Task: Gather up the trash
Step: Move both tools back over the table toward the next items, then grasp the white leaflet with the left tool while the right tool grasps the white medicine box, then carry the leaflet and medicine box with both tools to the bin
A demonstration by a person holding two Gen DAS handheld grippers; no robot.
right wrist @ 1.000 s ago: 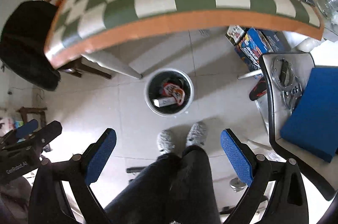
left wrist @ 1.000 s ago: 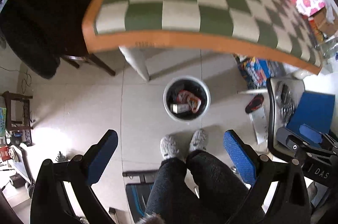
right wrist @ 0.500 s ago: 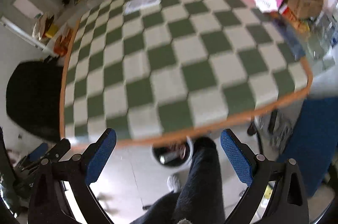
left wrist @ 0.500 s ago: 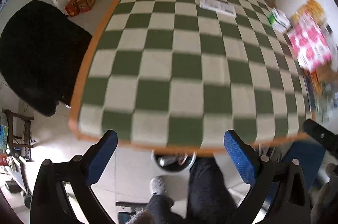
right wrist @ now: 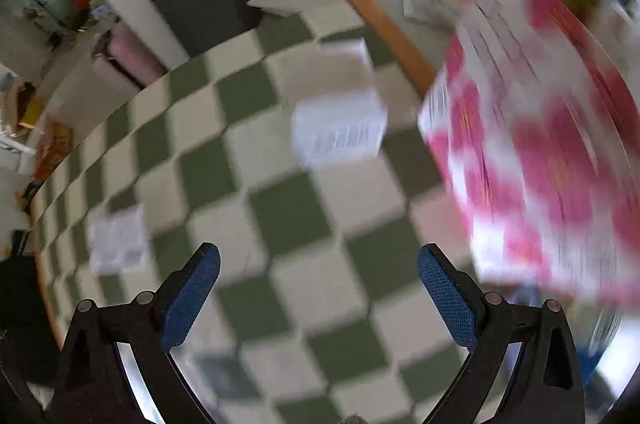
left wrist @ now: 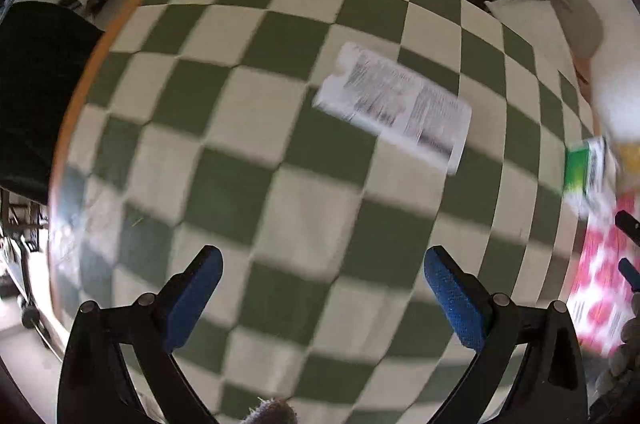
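**Two empty grippers over the checkered table, wrappers ahead**

The checkered table (left wrist: pixel 256 184) fills both views. A flat printed wrapper (left wrist: pixel 394 108) lies mid-table: probably light, thin, slippery, best pinched at an edge. Only the right view shows the pink-flowered bag (right wrist: pixel 540 152) close, beside a small box (right wrist: pixel 340 132). Left gripper (left wrist: pixel 320 300) and right gripper (right wrist: pixel 318 298) are spread, holding nothing.

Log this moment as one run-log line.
left tongs open, empty | right tongs open, empty | both over table | wrapper ahead of left | views blurred

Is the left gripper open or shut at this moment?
Open. The left gripper shows its two blue pads far apart, with only the checkered table between them.
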